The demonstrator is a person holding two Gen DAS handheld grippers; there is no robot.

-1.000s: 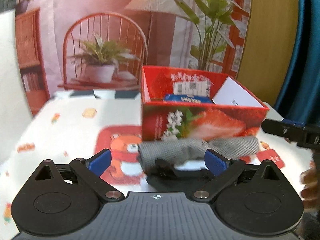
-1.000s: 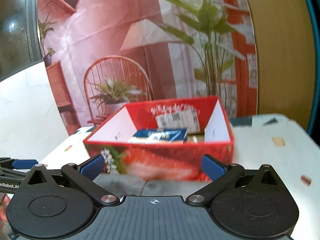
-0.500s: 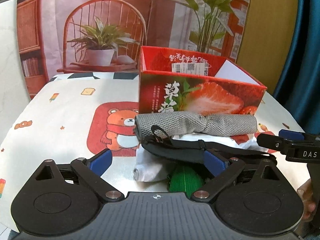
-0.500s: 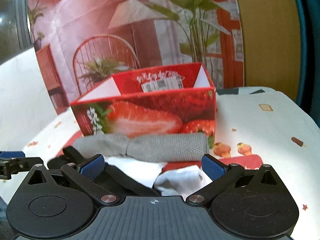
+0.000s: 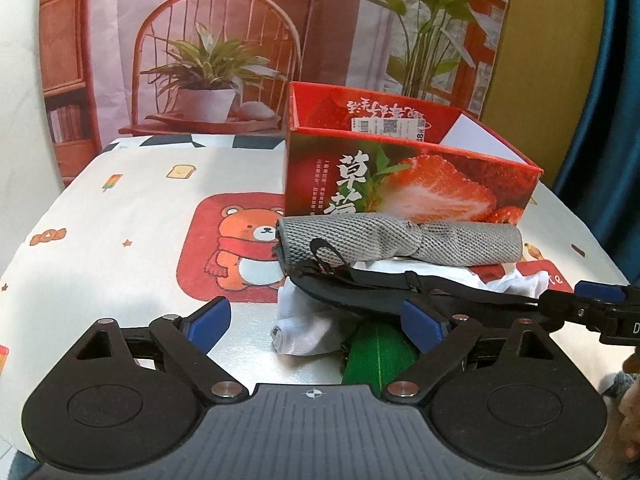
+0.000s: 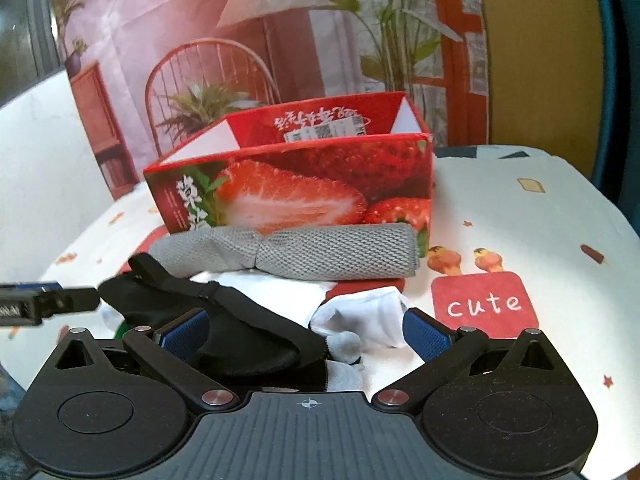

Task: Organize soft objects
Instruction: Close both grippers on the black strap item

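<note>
A pile of soft things lies in front of a red strawberry box [image 5: 408, 184] [image 6: 296, 196]. A rolled grey towel [image 5: 400, 240] [image 6: 296, 256] lies against the box. Below it are a black eye mask with a strap [image 5: 360, 284] [image 6: 224, 320], white cloth [image 5: 304, 324] [image 6: 360, 316] and a green item [image 5: 380, 356]. My left gripper [image 5: 316, 320] is open, low over the pile's near left part. My right gripper [image 6: 304, 332] is open over the mask and white cloth; it also shows at the right of the left wrist view [image 5: 592, 304].
The table [image 5: 120, 220] has a white cloth with cartoon prints, a bear patch [image 5: 240, 248] and a red "cute" patch [image 6: 484, 304]. A printed backdrop stands behind. The table edge curves at the left and right.
Both grippers have pulled back and down from the box. The pile's mask, white cloth and green item have come into view under the towel.
</note>
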